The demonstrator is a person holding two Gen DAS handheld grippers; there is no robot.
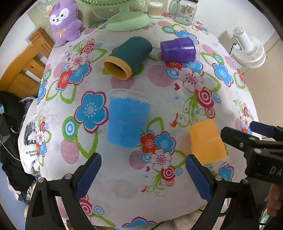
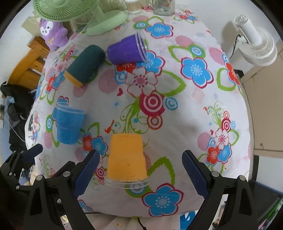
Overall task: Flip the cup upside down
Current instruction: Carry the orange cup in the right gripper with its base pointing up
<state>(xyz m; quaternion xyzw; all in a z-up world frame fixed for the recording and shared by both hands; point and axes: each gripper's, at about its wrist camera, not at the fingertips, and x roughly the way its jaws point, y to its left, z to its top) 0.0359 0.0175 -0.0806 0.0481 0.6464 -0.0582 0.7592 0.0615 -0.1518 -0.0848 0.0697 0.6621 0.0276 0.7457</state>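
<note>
Four cups sit on the flowered tablecloth (image 1: pixel 159 109). A blue cup (image 1: pixel 126 120) (image 2: pixel 68 124) stands upright. An orange cup (image 1: pixel 207 141) (image 2: pixel 126 159) stands upside down on its clear rim. A dark green cup with a yellow rim (image 1: pixel 127 57) (image 2: pixel 84 65) and a purple cup (image 1: pixel 178 49) (image 2: pixel 126 50) lie on their sides. My left gripper (image 1: pixel 143 178) is open and empty, just short of the blue cup. My right gripper (image 2: pixel 139 178) is open and empty, its fingers either side of the orange cup's base; it also shows in the left wrist view (image 1: pixel 251 134).
At the table's far edge stand a green desk fan (image 1: pixel 127 19), a purple plush toy (image 1: pixel 64 23), a glass mug jar (image 1: pixel 184 11) and a cotton swab tub (image 1: pixel 155 9). A white fan (image 1: pixel 247 47) stands off the right side. A wooden chair (image 1: pixel 26 70) is at the left.
</note>
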